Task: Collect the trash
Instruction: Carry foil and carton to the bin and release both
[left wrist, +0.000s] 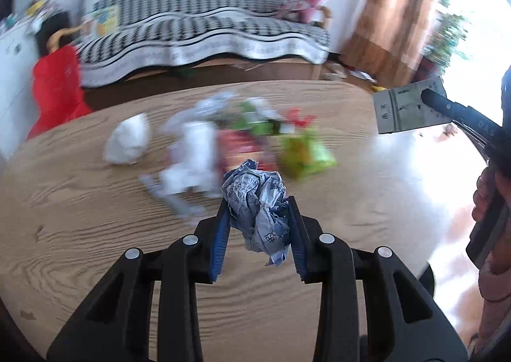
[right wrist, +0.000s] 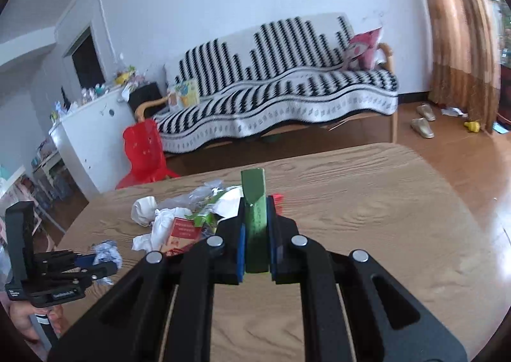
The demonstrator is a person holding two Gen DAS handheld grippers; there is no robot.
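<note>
Trash heap of white crumpled tissues, clear plastic film, a red carton and green wrappers [right wrist: 188, 218], spread over the far left part of the pale wood-grain table [right wrist: 367, 202], blurred in the left wrist view. One piece off the heap, a crumpled ball of grey printed paper [left wrist: 258, 208], clamped between the blue pads of the left gripper [left wrist: 259, 202] and lifted clear of the tabletop, jaws narrowed onto it. Same ball seen in the right wrist view at the lower left, pinched at the tip of that gripper, with a hand [right wrist: 22, 320] on the handle below. Another piece, a flat green cardboard box [right wrist: 255, 218], standing upright between the blue pads of the right gripper [right wrist: 255, 199], jaws nearly closed and pressed against its two faces, its top end poking out past the fingertips. In the left wrist view the same box appears greyish at the right edge, held in the air beside the table. Behind the table, a sofa under a black-and-white zigzag cover [right wrist: 287, 81], a red plastic chair [right wrist: 143, 151] near its left end, and brown curtains [right wrist: 460, 42] at the right.
</note>
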